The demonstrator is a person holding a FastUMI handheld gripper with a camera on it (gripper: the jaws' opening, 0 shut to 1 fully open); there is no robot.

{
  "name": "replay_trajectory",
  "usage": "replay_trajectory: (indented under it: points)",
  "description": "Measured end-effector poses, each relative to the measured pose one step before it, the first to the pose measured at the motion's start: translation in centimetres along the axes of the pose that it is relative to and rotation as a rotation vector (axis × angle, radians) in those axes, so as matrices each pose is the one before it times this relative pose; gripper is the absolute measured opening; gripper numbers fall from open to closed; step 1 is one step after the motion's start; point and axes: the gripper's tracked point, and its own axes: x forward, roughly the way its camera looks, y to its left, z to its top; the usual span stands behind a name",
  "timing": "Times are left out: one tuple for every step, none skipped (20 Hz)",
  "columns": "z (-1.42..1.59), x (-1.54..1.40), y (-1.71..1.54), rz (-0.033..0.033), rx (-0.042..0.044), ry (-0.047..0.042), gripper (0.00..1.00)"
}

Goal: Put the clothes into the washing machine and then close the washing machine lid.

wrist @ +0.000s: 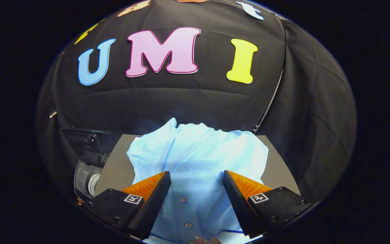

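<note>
A pale blue buttoned shirt (198, 152) lies crumpled on a grey table top (117, 166), spreading from between my fingers to the far edge by the black cloth wall. My gripper (196, 176) hovers over it with the jaws wide apart; the button placket runs down through the gap between the fingers (154, 189). Neither finger presses on the cloth. To the left of the table, lower down, part of the washing machine (86, 179) shows as a grey round opening with a dark panel above it.
The black cloth wall (181, 101) stands right behind the table. A seam or strap (269, 101) runs down the wall's right corner to the table's far right edge. Bare grey table (279, 173) shows to the right of the shirt.
</note>
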Motion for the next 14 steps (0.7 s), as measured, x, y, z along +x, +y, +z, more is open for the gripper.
replay_trajectory:
  points:
    - [0.169,0.042,-0.019,0.00215,0.00879,0.00383,0.98]
    - [-0.26,0.052,-0.042,0.00566,0.01334,0.00784,0.98]
    - [-0.098,0.042,0.036,0.01097,0.01362,0.01136,0.98]
    - [-0.24,0.043,0.125,0.0136,0.00866,0.01549,0.98]
    - [-0.026,-0.017,-0.047,0.00665,0.00088,0.00831,0.96]
    - [0.022,0.139,-0.195,-0.00327,-0.00996,0.00616,0.97]
    - [0.062,0.199,-0.047,0.00027,-0.01188,-0.00253,0.88]
    - [0.105,0.234,-0.157,-0.01047,-0.0033,-0.00235,0.83]
    - [0.172,0.096,-0.37,-0.01584,-0.00103,-0.00025,0.63]
    - [-0.053,0.04,-0.135,0.00023,0.00022,0.00025,0.42]
    - [-0.039,-0.027,0.034,0.00239,-0.00766,-0.00212,0.22]
    - [0.097,-0.01,-0.026,0.00154,-0.00379,-0.0055,0.22]
    - [0.338,-0.282,-0.107,0.01006,0.02185,-0.02024,0.22]
    - [-0.211,0.354,-0.033,0.0158,0.02426,0.00783,0.14]
